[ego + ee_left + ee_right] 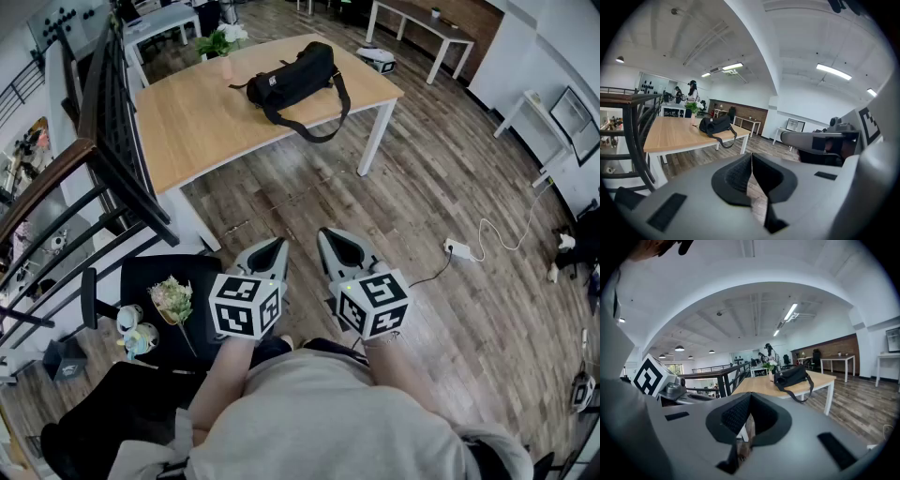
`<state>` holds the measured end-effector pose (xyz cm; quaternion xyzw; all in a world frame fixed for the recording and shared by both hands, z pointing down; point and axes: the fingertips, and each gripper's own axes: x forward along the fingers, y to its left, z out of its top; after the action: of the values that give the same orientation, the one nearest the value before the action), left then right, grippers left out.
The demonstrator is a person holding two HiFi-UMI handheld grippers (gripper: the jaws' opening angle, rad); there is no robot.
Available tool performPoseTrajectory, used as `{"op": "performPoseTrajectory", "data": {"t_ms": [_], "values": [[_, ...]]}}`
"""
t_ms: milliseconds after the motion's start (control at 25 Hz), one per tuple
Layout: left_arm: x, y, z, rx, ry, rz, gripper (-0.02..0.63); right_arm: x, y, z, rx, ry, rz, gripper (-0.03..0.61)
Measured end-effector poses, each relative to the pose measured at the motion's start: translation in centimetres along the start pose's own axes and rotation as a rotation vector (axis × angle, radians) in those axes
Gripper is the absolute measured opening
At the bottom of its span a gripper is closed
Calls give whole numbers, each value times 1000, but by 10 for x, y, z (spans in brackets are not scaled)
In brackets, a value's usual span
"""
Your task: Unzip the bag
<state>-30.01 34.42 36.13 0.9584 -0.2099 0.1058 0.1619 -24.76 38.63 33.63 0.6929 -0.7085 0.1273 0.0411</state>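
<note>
A black duffel bag (292, 77) lies on the far end of a light wooden table (202, 122), its strap (319, 129) looping over the table's near edge. The same bag (715, 125) appears far ahead in the left gripper view, and the bag (791, 376) also sits ahead in the right gripper view. My left gripper (278, 244) and right gripper (325, 234) are held side by side close to my body, well short of the table, over the wooden floor. Both are shut with nothing between the jaws.
A black railing (112, 131) runs along the left. A black chair (159, 300) with flowers and small items stands at my left. A potted plant (220, 42) sits at the table's far corner. A power strip (457, 249) with cable lies on the floor to the right.
</note>
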Motion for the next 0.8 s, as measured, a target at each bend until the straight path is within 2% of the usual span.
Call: {"op": "performPoseTrajectory", "data": {"t_ms": [280,520,800], "values": [[0,13,-7,-16,10,42,20,3,2,-12,-13,28,2,3],[-1,14,-7,-9,15,35,20,6,5,-17,-15,44,-3,3],[-6,23,-7,-7,-2,21,21,11,14,-20,43,9,7,6]]}}
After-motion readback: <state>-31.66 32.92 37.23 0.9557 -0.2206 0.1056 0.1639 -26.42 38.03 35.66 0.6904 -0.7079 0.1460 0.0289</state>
